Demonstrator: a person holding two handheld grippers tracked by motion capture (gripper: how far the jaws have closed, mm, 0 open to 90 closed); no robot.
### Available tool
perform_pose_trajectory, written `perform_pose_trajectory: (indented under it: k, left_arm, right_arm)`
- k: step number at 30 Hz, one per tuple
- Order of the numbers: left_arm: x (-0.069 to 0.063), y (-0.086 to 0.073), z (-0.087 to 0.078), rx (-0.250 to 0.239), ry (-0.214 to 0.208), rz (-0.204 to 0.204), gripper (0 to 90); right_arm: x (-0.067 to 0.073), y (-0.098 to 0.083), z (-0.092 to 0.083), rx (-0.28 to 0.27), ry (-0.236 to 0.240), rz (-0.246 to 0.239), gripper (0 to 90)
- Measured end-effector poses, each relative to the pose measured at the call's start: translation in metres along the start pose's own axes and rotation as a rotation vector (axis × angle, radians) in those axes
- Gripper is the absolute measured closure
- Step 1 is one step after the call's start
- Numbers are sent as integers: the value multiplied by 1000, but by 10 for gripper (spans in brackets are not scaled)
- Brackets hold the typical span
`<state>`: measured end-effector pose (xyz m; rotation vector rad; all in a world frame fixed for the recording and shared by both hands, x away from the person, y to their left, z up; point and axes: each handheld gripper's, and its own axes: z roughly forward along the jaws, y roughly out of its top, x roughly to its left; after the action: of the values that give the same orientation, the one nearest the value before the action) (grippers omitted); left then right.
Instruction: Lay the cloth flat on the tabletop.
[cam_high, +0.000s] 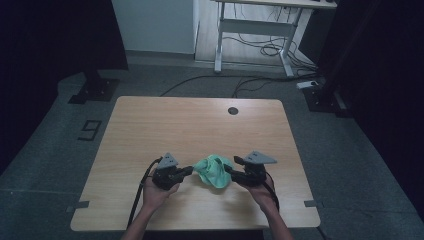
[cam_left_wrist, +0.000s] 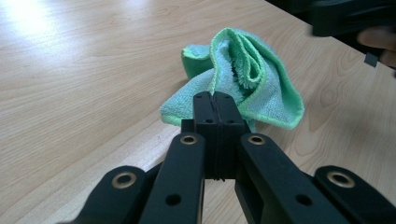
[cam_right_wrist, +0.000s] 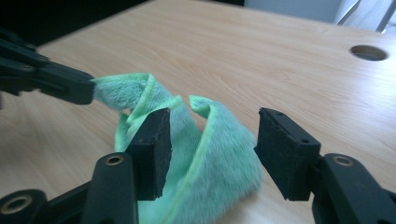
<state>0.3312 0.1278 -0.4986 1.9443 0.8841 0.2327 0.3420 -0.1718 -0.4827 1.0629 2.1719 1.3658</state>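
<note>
The surface (cam_high: 150, 130) carries one green cloth (cam_high: 214, 171), bunched in a heap near the front edge, between the two claws. The left claw (cam_left_wrist: 215, 100) is closed tight on the cloth's left edge, pinching a fold. The right claw (cam_right_wrist: 212, 140) stands partly open around the cloth's right side; its pads do not seem to press the fabric, though the near one may brush it.

To do this step well, I judge the left claw should keep its pinch firm while the right claw finds a free corner rather than the bulk, closes fully on a single layer, then both draw apart evenly.

Count: one surface, one cloth, two claws.
</note>
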Motion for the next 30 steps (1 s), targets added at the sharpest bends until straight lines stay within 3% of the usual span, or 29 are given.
perform_pose_trajectory:
  k: [1, 2, 5, 6, 7, 10, 11, 16, 18, 19, 20, 22, 23, 28, 30]
  left_arm:
    - [0, 0, 0, 1, 2, 2, 899]
    - [0, 0, 0, 3, 4, 3, 899]
    - [1, 0, -1, 4, 5, 3, 899]
    - [3, 0, -1, 4, 6, 1, 899]
    - [3, 0, -1, 4, 6, 1, 899]
    - [5, -1, -3, 7, 14, 2, 899]
    - [5, -2, -3, 6, 15, 0, 899]
    - [9, 0, -12, -17, 36, -4, 899]
    - [11, 3, -19, -29, 49, -3, 899]
    - [13, 6, -24, -42, 52, -6, 899]
    - [16, 13, -37, -73, 57, -11, 899]
    - [17, 16, -46, -95, 61, -12, 899]
    - [18, 20, -57, -126, 66, -16, 899]
    - [21, 20, -74, -157, 89, -14, 900]
    - [24, 12, -75, -140, 90, -18, 900]
  right_arm:
    - [0, 3, 8, 25, -2, -10, 465]
    - [-1, 7, 26, 89, -52, -54, 471]
    - [-4, 7, 40, 134, -73, -66, 484]
    - [-7, 8, 49, 161, -81, -70, 595]
    - [-7, 8, 49, 161, -81, -70, 595]
    - [-10, 11, 50, 175, -97, -62, 838]
    - [-10, 11, 50, 175, -97, -62, 838]
    - [-18, 17, 30, 100, -111, -34, 863]
    - [-23, 21, 14, 30, -121, -8, 863]
    - [-25, 23, 7, 4, -122, 5, 863]
    - [-31, 30, -11, -64, -147, 35, 863]
    - [-32, 32, -16, -82, -154, 41, 863]
    - [-35, 38, -32, -125, -175, 45, 863]
    - [-40, 39, -51, -166, -190, 59, 863]
    - [-48, 31, -56, -169, -204, 93, 862]
